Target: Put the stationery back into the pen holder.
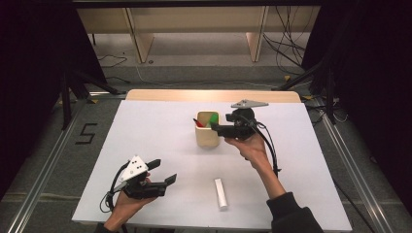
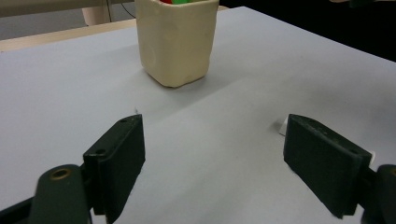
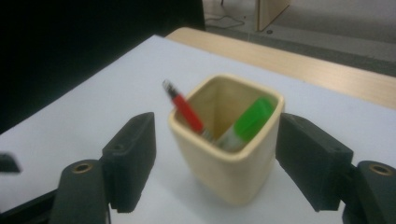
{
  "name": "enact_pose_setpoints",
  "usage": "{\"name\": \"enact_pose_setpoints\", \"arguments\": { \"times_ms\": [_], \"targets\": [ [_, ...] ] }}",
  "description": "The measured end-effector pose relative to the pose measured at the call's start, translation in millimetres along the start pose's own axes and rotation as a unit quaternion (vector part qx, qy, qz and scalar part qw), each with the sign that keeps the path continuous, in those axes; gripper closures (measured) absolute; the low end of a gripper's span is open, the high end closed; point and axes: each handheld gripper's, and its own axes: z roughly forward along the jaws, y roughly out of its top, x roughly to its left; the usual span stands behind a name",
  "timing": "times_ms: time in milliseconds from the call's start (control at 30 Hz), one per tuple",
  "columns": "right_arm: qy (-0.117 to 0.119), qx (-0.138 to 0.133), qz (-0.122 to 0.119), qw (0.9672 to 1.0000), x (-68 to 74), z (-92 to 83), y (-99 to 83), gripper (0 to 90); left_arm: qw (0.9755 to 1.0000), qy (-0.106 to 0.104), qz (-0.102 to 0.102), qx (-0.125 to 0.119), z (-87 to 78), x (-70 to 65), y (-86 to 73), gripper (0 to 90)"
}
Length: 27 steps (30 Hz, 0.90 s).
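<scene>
Hovering at the cream pen cup (image 1: 207, 129), the right tongs (image 1: 217, 127) sit just beside its rim with jaws spread wide — nothing pinched between them. From the right gripper view the cup (image 3: 231, 154) stands just ahead of the jaws and between their lines, upright, with a red pen (image 3: 185, 111) leaning to one corner and a green-capped marker (image 3: 247, 122) tilted to the other. Down at the near edge of the desk (image 1: 155, 131), the left tongs (image 1: 163, 172) rest low, jaws spread too and holding nothing; the cup (image 2: 177, 39) is well ahead of them. A white marker (image 1: 221, 193) lies flat on the desk off to the right of the left tongs — well apart from the cup.
</scene>
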Motion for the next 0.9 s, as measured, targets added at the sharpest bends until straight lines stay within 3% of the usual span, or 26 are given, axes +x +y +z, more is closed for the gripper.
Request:
{"name": "enact_pose_setpoints", "arguments": {
  "times_ms": [233, 400, 700, 900],
  "targets": [
    [0.035, 0.03, -0.021, 0.9987, 18.6, -21.5, -32.3, 28.7, 1.0, 0.001, 0.0, 0.001, 0.4, -0.1, -0.5, 20.4],
    [0.048, 0.042, -0.019, 0.9978, 26.7, -29.6, -52.5, 28.6, 1.0, 0.002, 0.0, 0.002, 0.5, -0.1, -0.6, 20.4],
    [0.046, 0.092, -0.029, 0.9943, 38.1, -28.3, -72.6, 26.9, 1.0, 0.001, 0.001, 0.0, 0.0, -0.4, -0.5, 20.3],
    [0.042, 0.111, -0.032, 0.9925, 44.6, -28.5, -80.3, 26.0, 1.0, 0.001, 0.001, 0.0, 0.0, -0.8, -0.4, 20.4]
  ]
}}
